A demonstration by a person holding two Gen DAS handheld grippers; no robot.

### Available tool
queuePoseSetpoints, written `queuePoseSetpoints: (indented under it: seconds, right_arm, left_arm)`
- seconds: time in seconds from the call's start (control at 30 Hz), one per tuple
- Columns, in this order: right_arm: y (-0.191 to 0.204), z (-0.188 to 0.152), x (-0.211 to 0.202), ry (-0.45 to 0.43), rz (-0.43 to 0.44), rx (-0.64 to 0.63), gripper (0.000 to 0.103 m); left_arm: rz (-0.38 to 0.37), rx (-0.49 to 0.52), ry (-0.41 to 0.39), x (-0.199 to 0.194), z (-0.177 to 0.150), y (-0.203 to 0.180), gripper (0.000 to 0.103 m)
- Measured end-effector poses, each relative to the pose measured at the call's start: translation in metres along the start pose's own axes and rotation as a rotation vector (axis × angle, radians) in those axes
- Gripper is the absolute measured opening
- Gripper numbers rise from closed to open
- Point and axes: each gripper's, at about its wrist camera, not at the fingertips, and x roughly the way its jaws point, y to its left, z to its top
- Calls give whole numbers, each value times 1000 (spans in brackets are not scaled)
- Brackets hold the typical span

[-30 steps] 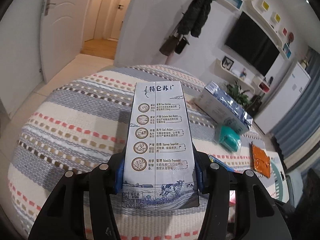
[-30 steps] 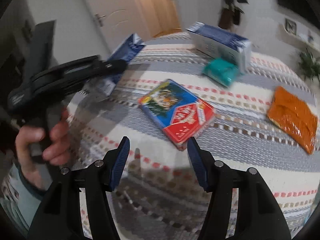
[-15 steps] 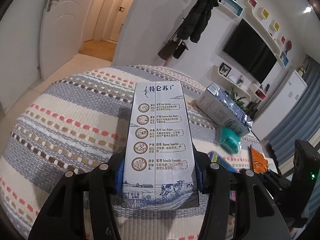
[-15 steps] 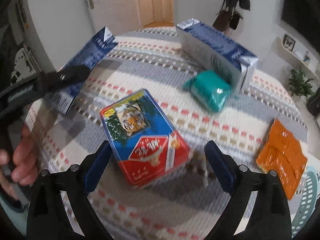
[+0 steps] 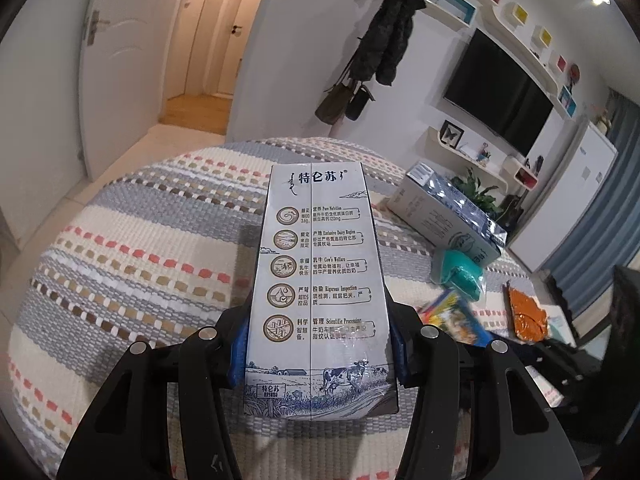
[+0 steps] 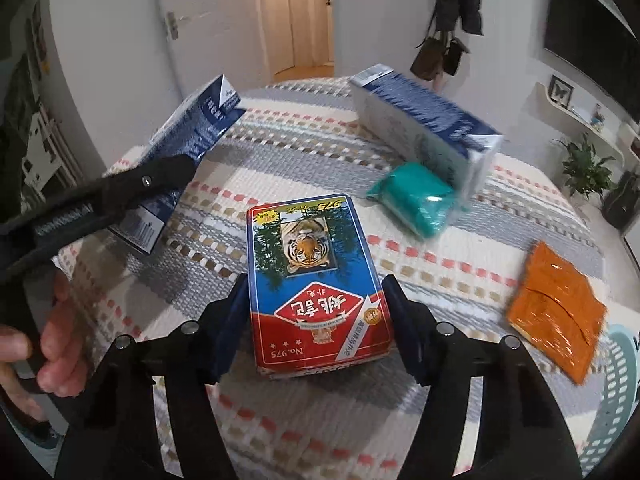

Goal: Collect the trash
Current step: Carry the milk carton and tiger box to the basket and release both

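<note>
My left gripper (image 5: 318, 356) is shut on a tall white-and-blue milk carton (image 5: 316, 292) and holds it above the striped woven cloth (image 5: 140, 264). The carton also shows at the left of the right wrist view (image 6: 188, 152). My right gripper (image 6: 316, 320) is open, with its fingers on either side of a red-and-blue tiger card box (image 6: 314, 280) that lies on the cloth. I cannot tell whether the pads touch the box. The card box appears blurred in the left wrist view (image 5: 452, 316).
A large blue-and-white box (image 6: 424, 120) lies at the back of the table, with a teal packet (image 6: 416, 198) against it. An orange wrapper (image 6: 556, 308) lies at the right. A teal basket rim (image 6: 616, 392) shows at the far right edge.
My right gripper has moved forward and down so that its fingers now flank the card box, narrowing around it. My left gripper still holds the carton and has shifted slightly.
</note>
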Motion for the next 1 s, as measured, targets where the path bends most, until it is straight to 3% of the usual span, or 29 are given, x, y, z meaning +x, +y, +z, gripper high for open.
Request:
queuePoseSetpoints:
  seconds: [0.3, 0.53, 0.7, 1.0]
  right_arm:
    - [-52, -7, -89, -168, -110, 97, 62]
    - [-120, -27, -155, -279, -261, 222, 62]
    - [-166, -53, -185, -316, -356, 316, 62]
    - [-251, -106, -208, -314, -424, 528, 62]
  left_arm:
    - [-126, 81, -38, -32, 4, -58, 51]
    - [-225, 178, -48, -42, 6, -124, 51]
    - [-276, 243, -34, -37, -1, -171, 51]
    - [-360, 334, 10, -16, -14, -251, 51]
